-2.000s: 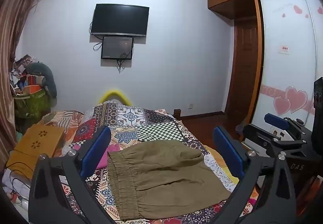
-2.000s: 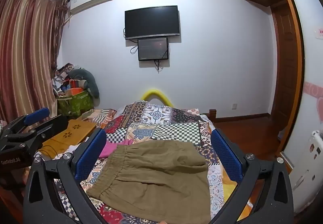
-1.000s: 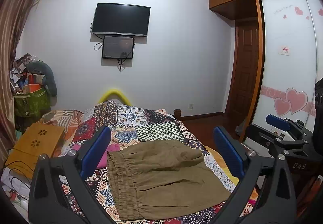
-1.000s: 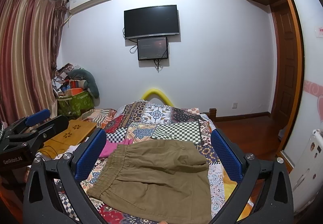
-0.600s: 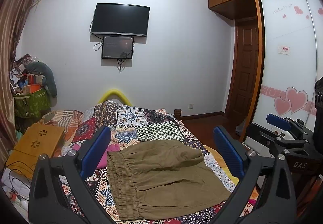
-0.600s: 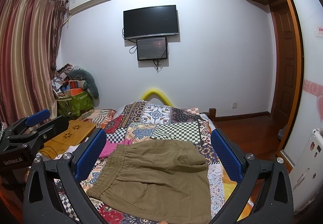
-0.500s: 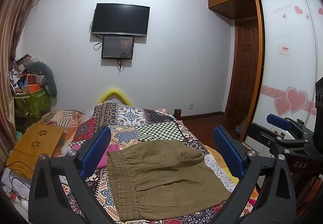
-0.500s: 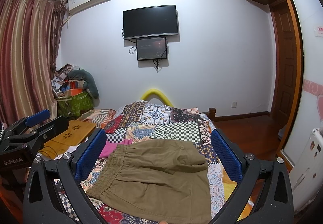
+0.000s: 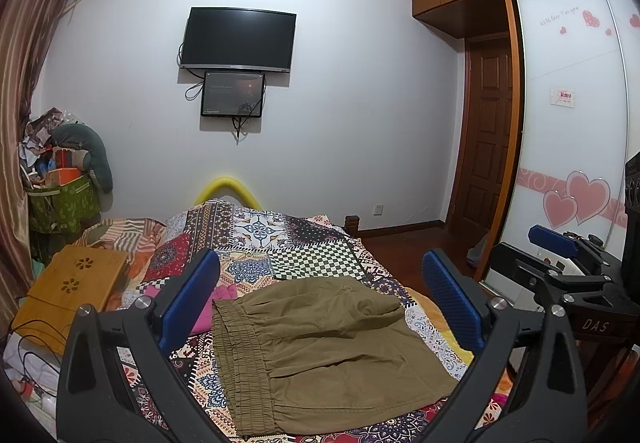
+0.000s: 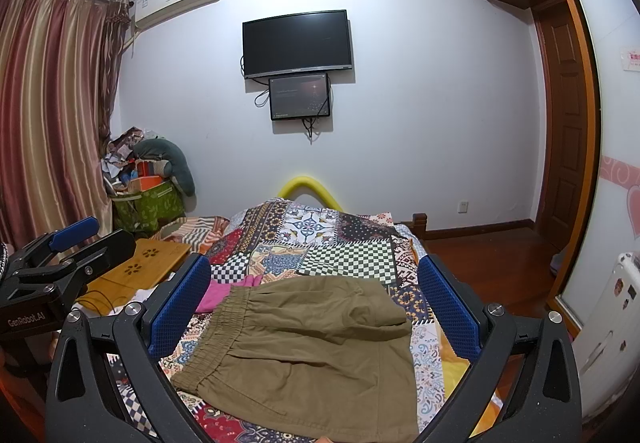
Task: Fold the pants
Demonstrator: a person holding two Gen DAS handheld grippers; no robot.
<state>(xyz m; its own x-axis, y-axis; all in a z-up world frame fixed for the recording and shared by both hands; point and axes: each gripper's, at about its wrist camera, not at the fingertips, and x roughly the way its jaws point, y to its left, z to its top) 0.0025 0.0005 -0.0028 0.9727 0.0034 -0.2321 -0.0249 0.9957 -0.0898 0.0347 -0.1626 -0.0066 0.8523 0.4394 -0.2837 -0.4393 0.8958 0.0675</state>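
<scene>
Olive-brown pants (image 9: 320, 355) lie folded into a compact rectangle on the patchwork bedspread (image 9: 280, 239), elastic waistband to the left. They also show in the right wrist view (image 10: 308, 351). My left gripper (image 9: 320, 307) is open and empty, held above and before the pants. My right gripper (image 10: 316, 307) is open and empty too, hovering over the pants. Each gripper shows in the other's view: the right one at the right edge (image 9: 560, 267), the left one at the left edge (image 10: 60, 263).
A pink cloth (image 10: 228, 293) lies left of the waistband. A wooden lap tray (image 9: 72, 291) sits at the bed's left side. A green bag of clutter (image 10: 148, 203) stands by the curtain. Wardrobe doors (image 9: 576, 163) and wood floor are on the right.
Almost nothing. Both grippers stay open and nearly still above the pants, with only slight camera drift. The pants have not moved.
</scene>
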